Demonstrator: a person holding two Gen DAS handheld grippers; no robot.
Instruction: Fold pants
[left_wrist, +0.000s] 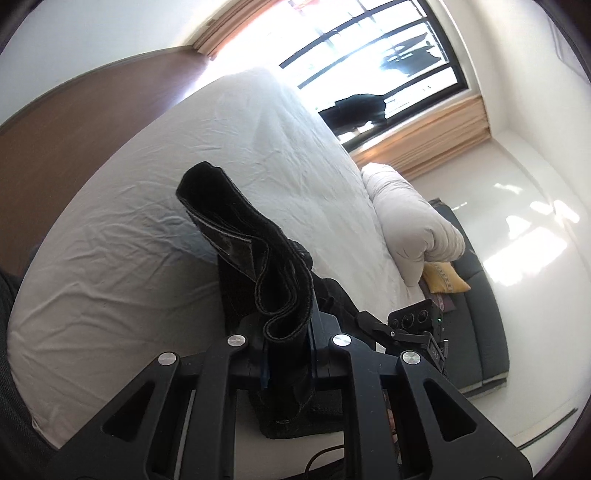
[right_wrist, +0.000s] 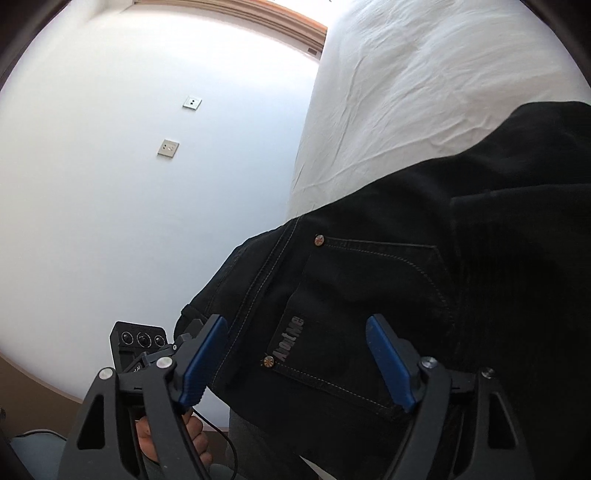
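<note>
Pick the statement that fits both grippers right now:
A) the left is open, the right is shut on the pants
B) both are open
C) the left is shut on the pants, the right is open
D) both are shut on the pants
C: the left gripper has its fingers pressed onto a bunch of the black pants, while the right gripper has its blue fingers spread apart over the back pocket.

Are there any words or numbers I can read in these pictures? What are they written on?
"AboutMe" on a small patch beside the back pocket of the black pants, seen past the open right claw.
The two wall plates carry no readable marks.
Nothing readable in the left claw's view, which is shut on the pants.
</note>
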